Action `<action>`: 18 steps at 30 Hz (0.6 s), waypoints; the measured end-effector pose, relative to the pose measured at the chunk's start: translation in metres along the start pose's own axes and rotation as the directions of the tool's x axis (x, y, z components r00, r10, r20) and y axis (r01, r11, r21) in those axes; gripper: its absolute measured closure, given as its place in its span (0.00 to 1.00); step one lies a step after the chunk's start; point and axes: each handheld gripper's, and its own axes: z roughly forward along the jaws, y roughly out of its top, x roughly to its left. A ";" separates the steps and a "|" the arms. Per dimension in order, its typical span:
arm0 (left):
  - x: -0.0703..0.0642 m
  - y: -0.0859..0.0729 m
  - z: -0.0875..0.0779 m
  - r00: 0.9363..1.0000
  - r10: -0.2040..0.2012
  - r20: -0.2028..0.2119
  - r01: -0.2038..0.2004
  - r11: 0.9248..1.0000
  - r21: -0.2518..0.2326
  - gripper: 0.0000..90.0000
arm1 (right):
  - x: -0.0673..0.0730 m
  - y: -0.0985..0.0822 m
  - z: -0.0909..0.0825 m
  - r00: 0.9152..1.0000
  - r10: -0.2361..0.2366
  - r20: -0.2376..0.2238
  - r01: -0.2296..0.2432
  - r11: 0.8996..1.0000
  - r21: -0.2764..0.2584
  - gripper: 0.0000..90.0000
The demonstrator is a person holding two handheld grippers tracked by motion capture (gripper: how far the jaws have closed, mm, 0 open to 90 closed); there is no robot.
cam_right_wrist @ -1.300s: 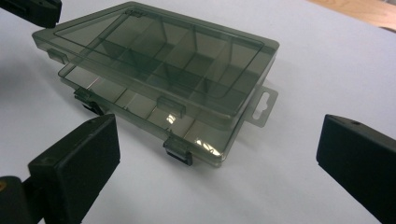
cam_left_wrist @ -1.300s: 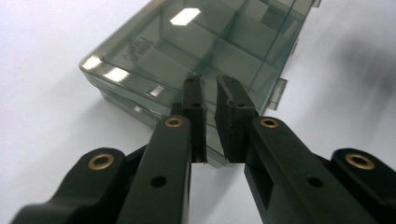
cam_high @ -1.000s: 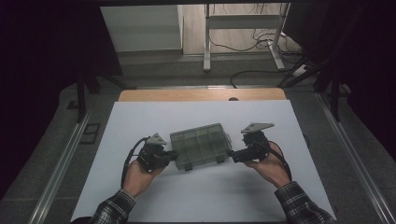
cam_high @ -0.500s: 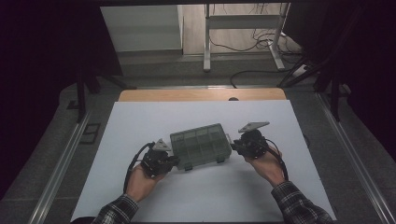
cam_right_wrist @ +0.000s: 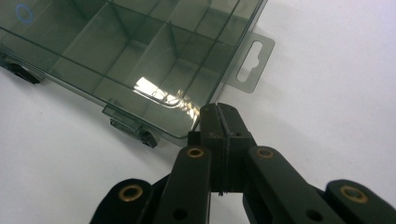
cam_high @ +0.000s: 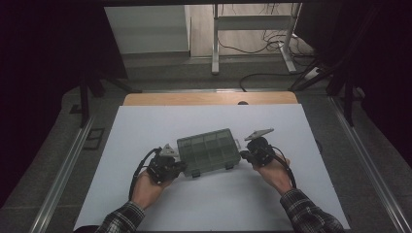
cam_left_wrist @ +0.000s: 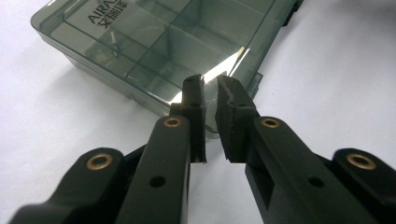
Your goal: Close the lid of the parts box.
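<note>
High view — set above the near side, faced forward and down; the table (cam_high: 145, 213) is taken whole, from afar. Left gripper view — carried low, aimed along its jaws, very near the box (cam_left_wrist: 140, 51). Right gripper view — likewise, at a box corner. The box is shared by all three.

white table (cam_high: 204, 204) carries a smoky clear compartment box (cam_high: 209, 151).

White table sheet (cam_high: 145, 126), wooden edge (cam_high: 160, 99), metal frame legs (cam_high: 214, 43), floor cables (cam_high: 252, 48)
</note>
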 end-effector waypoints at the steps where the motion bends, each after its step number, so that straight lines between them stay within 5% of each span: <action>1: 0.001 0.000 0.000 1.000 -0.003 -0.001 0.003 1.000 -0.001 0.91 | 0.000 0.000 0.000 1.000 0.005 0.000 -0.005 1.000 0.004 0.99; 18: 0.010 0.002 0.002 0.999 -0.010 -0.040 0.009 1.000 -0.019 0.89 | 0.009 -0.008 -0.006 0.999 0.017 -0.038 -0.017 1.000 0.018 0.99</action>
